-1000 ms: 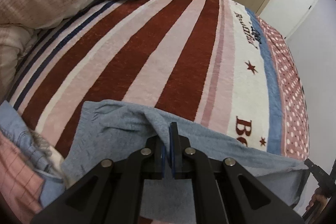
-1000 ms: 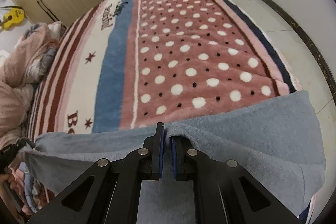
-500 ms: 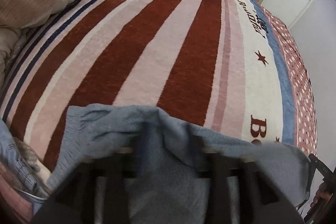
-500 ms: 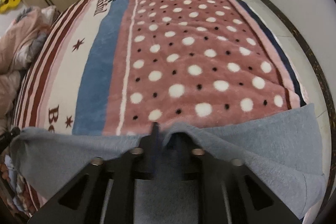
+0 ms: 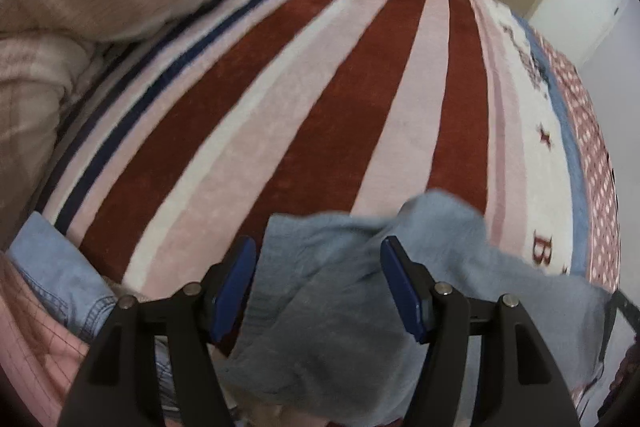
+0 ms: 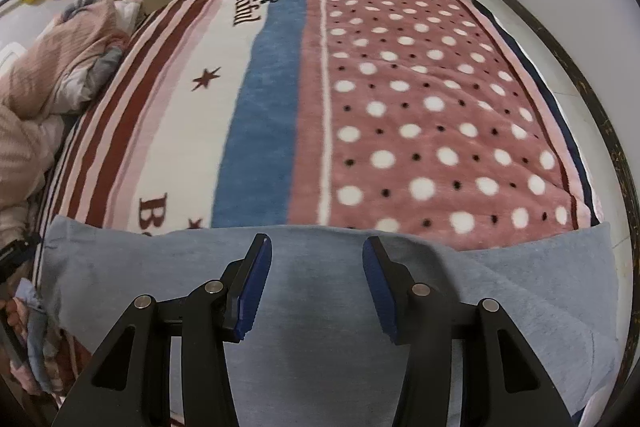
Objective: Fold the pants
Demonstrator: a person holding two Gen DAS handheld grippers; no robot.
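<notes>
Pants (image 6: 304, 311) lie along the near edge of the bed (image 6: 400, 107), spread for folding. My left tongs (image 5: 318, 287) and right tongs (image 6: 316, 287) both gape wide, gripping nothing.

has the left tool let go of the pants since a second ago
Yes. The left tool was clamped on the grey pants; now it stands open, the cloth slumped on the striped blanket.

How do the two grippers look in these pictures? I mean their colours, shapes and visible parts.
The left gripper and the right gripper look alike: matte black angular frames with triangular cut-outs, silver round pivot screws at the joints, and two fingers each lined with dark blue pads. No cables, markings or sleeves show.
</notes>
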